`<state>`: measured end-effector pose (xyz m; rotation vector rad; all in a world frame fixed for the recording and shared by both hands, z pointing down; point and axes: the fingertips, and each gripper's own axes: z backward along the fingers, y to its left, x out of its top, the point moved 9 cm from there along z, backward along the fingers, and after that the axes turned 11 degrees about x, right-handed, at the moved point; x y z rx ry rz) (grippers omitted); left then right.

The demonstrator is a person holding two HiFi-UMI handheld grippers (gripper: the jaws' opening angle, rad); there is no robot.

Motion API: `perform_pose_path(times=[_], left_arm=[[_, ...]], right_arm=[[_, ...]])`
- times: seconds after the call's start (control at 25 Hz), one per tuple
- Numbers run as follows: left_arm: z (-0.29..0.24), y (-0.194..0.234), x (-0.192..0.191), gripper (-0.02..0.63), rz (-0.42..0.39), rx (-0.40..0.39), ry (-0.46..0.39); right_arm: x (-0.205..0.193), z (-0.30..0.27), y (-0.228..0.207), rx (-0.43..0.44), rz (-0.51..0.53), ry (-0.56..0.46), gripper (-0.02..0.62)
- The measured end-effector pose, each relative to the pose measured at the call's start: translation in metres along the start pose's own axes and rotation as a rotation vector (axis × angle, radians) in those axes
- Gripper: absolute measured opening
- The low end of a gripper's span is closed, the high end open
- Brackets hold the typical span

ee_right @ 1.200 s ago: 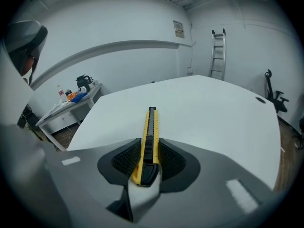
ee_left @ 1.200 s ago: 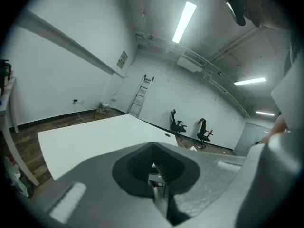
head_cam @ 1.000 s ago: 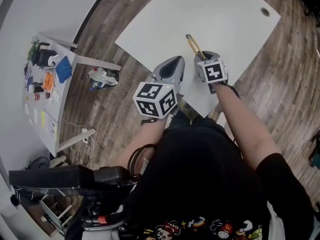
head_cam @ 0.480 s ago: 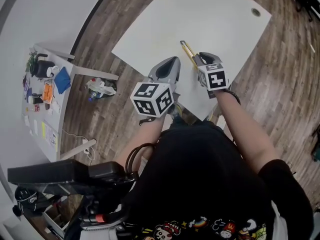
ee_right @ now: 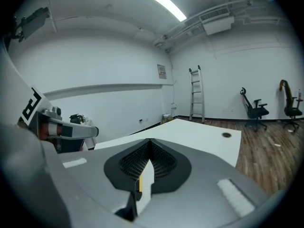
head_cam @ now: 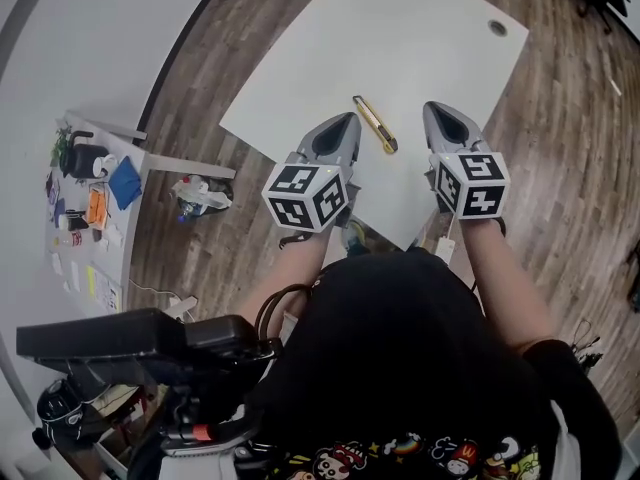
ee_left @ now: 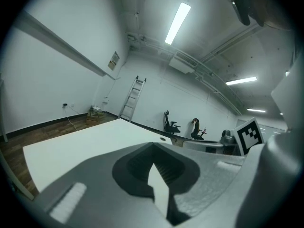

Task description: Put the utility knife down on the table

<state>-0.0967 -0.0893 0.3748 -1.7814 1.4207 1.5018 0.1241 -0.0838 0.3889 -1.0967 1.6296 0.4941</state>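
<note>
Head view: the utility knife (head_cam: 375,124) lies flat on the white table (head_cam: 430,38), yellow with a dark edge, set on a slant, not far from the table's near edge; it sits between the two grippers and touches neither. The left gripper (head_cam: 345,126) hovers just to the knife's left, its marker cube (head_cam: 308,196) toward the person; the right gripper (head_cam: 438,113) hovers just to the knife's right, its own cube (head_cam: 470,182) likewise nearer the body; both point out over the table. In the left gripper view the left gripper (ee_left: 154,175) has its jaws drawn together with only a thin slit between them, holding nothing; in the right gripper view the right gripper (ee_right: 145,170) shows the same, jaws closed up and empty, white table beyond. A round hole (head_cam: 497,28) marks the table's far corner.
</note>
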Motion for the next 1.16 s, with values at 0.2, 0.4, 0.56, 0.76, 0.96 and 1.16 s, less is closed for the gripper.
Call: perform_pose_path(times=[0.2, 0.4, 0.56, 0.76, 0.96, 1.16], left_arm=[[0.000, 0.006, 0.003, 0.000, 0.004, 0.012, -0.002], [0.001, 0.010, 0.004, 0.000, 0.006, 0.029, -0.007], [0.003, 0.012, 0.006, 0.000, 0.006, 0.041, -0.015], [0.005, 0.014, 0.007, 0.000, 0.010, 0.050, -0.020], [0.007, 0.014, 0.007, 0.000, 0.011, 0.062, -0.026], [0.012, 0.016, 0.008, 0.000, 0.014, 0.076, -0.031]], right_arm=[[0.004, 0.024, -0.008, -0.041, 0.029, -0.022, 0.018], [-0.011, 0.026, -0.013, -0.053, 0.013, -0.002, 0.018], [-0.010, 0.026, -0.010, -0.043, 0.020, -0.011, 0.018], [-0.002, 0.024, -0.006, -0.030, 0.038, -0.027, 0.018], [0.003, 0.026, -0.003, -0.020, 0.046, -0.044, 0.017], [0.003, 0.023, 0.002, -0.005, 0.052, -0.044, 0.018]])
